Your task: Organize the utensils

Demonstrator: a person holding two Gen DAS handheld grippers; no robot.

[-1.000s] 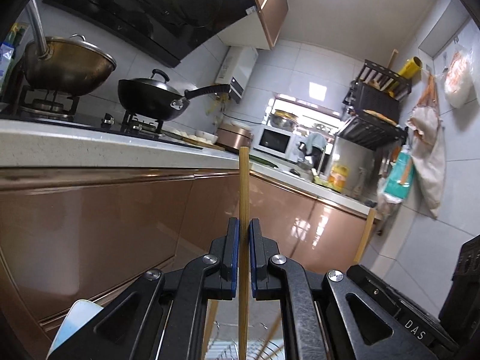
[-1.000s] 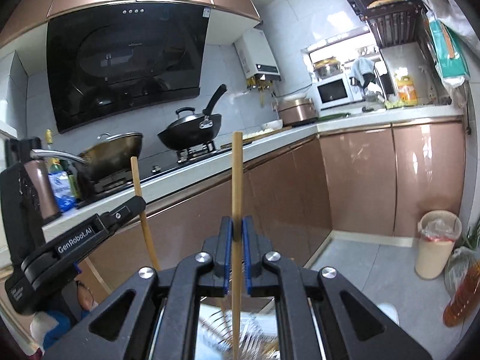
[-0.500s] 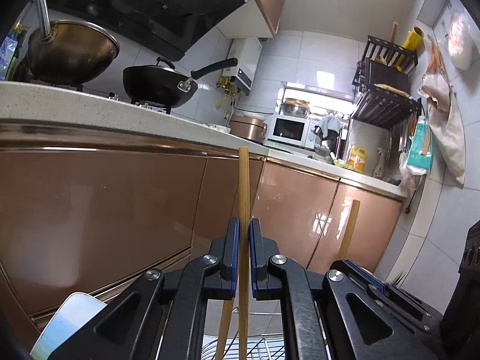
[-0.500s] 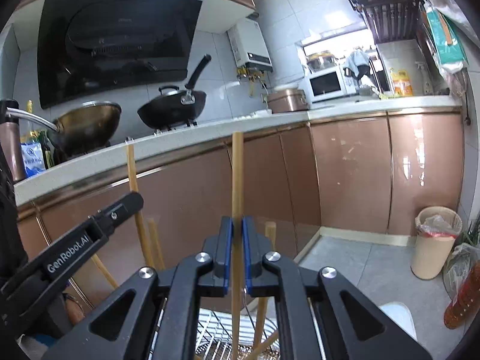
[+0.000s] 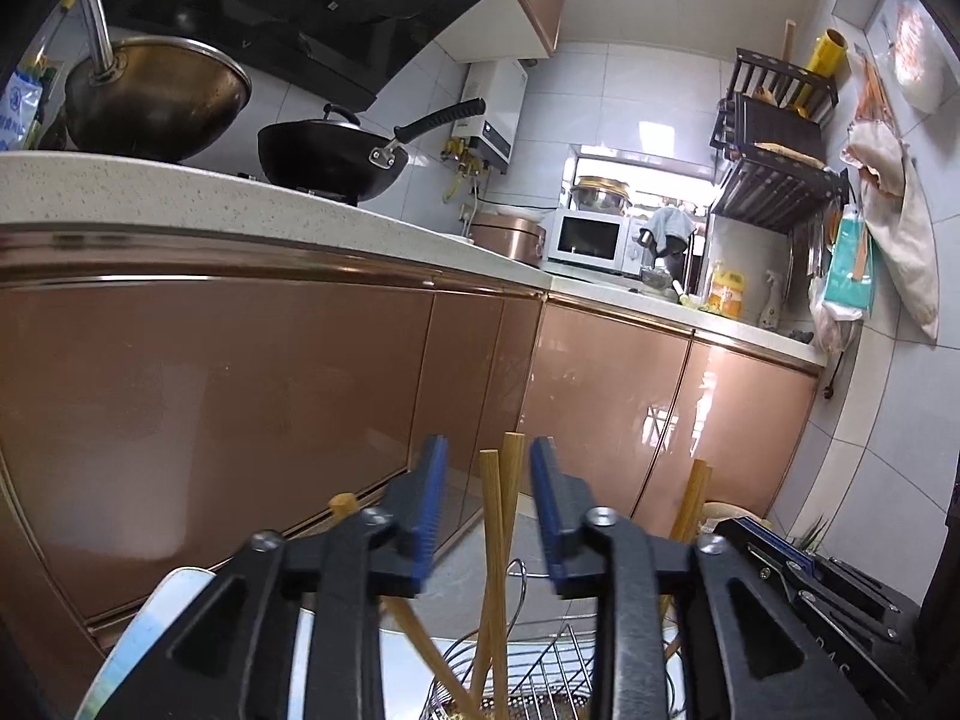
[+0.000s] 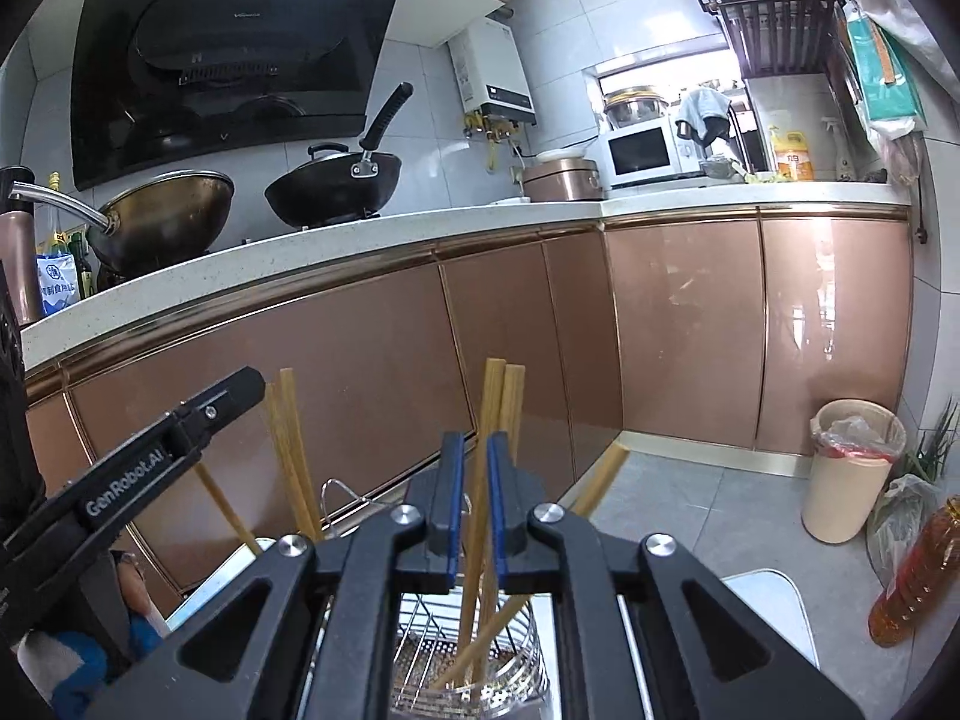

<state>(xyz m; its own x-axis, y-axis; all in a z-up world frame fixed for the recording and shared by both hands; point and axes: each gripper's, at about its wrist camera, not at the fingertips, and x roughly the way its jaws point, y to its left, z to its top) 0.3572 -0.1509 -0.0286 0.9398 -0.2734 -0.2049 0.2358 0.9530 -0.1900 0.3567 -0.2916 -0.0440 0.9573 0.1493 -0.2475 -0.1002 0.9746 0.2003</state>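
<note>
White "GenRobot.AI" lettering on left gripper (image 6: 228, 402).

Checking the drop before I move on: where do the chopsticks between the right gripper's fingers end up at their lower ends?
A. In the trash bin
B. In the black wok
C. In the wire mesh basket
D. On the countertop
C: the chopsticks between the right gripper run down into the wire mesh basket below it.

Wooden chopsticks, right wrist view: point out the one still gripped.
The light wooden chopstick pinched between the right gripper's blue pads; the others stand loose in the wire basket.
</note>
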